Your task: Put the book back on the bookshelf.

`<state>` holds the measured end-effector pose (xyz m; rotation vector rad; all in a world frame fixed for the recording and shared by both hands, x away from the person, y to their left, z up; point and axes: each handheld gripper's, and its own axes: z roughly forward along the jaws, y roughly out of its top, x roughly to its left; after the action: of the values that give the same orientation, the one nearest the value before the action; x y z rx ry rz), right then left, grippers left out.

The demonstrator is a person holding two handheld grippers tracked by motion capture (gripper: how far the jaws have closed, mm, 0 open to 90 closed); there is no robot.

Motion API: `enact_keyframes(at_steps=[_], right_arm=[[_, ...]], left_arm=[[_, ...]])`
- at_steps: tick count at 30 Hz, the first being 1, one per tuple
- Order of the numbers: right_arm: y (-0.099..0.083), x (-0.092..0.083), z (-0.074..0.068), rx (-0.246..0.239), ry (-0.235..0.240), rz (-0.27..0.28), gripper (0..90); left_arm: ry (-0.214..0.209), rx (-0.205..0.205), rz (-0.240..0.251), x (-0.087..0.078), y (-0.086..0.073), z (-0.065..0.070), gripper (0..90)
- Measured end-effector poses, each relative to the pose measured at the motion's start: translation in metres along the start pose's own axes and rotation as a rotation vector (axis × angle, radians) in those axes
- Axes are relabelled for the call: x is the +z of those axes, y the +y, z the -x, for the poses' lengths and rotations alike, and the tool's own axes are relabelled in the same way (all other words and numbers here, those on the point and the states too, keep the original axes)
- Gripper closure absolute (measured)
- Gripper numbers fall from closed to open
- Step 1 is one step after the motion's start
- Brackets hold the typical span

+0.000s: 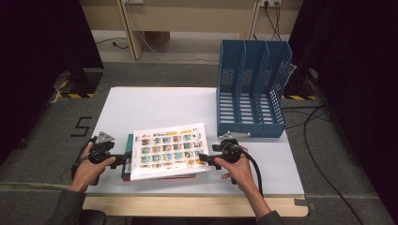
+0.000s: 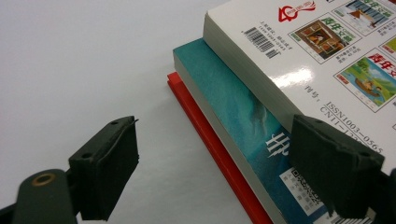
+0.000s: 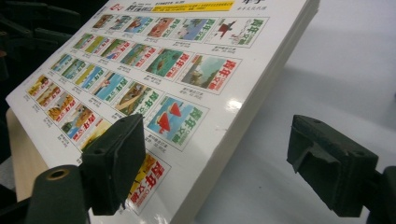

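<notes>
A white book (image 1: pixel 169 150) with a grid of small coloured pictures lies on top of a teal book (image 2: pixel 224 93) and a red book (image 2: pixel 196 121) at the front middle of the white table (image 1: pixel 155 105). My left gripper (image 1: pixel 126 159) is at the stack's left edge. In the left gripper view it (image 2: pixel 217 140) is open, one jaw over bare table and the other in front of the teal and white books. My right gripper (image 1: pixel 206 159) is at the stack's right side. It (image 3: pixel 217 140) is open too, with the white book's (image 3: pixel 140 60) edge between its jaws, not pressed.
A blue three-slot file rack (image 1: pixel 251 89) stands at the table's back right, its open side facing the front. Black cables (image 1: pixel 319 140) run over the grey floor to the right. Dark curtains hang on both sides.
</notes>
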<state>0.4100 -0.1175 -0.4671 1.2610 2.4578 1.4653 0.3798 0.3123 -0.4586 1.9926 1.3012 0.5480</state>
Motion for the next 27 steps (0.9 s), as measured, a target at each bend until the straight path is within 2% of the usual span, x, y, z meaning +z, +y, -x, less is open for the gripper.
enact_keyframes(at_steps=[5, 11, 12, 13, 14, 18, 19, 22, 24, 25, 26, 27], right_arm=[[0.001, 0.006, 0.003, 0.028, 0.034, -0.012, 17.2], [0.003, 0.017, 0.000, 0.046, 0.079, -0.035, 15.5], [0.003, 0.019, 0.000, 0.049, 0.089, -0.039, 15.4], [0.003, 0.023, 0.001, 0.072, 0.113, -0.042, 15.3], [0.003, 0.023, 0.001, 0.072, 0.113, -0.042, 15.3], [0.005, 0.033, 0.000, 0.098, 0.168, -0.059, 14.9], [0.005, 0.035, -0.001, 0.105, 0.170, -0.065, 14.2], [0.009, 0.036, -0.003, 0.087, 0.163, -0.080, 14.8], [0.010, 0.035, -0.002, 0.089, 0.162, -0.079, 17.8], [0.011, 0.032, -0.002, 0.098, 0.156, -0.065, 23.3], [0.011, 0.032, -0.002, 0.098, 0.156, -0.065, 23.3], [0.012, 0.030, -0.002, 0.095, 0.152, -0.057, 26.6]], left_arm=[[0.004, 0.007, -0.002, 0.000, 0.000, 0.001, 15.3], [0.002, 0.004, -0.001, 0.000, 0.000, 0.001, 15.4], [0.002, 0.003, 0.000, 0.000, 0.000, 0.001, 15.3], [0.001, 0.002, 0.000, 0.000, 0.000, 0.001, 15.5], [0.001, 0.002, 0.000, 0.000, 0.000, 0.001, 15.6], [-0.006, -0.005, 0.001, 0.000, 0.000, 0.000, 15.6], [-0.008, -0.005, 0.001, 0.000, -0.001, 0.000, 15.7], [-0.013, -0.008, 0.002, 0.000, -0.001, 0.000, 16.3], [-0.018, -0.014, 0.001, 0.000, -0.001, 0.000, 18.0], [-0.035, -0.023, -0.001, 0.000, -0.001, 0.000, 20.0], [-0.035, -0.023, -0.001, 0.000, -0.001, 0.000, 23.4], [-0.054, -0.032, -0.001, 0.000, -0.001, -0.001, 23.4]])
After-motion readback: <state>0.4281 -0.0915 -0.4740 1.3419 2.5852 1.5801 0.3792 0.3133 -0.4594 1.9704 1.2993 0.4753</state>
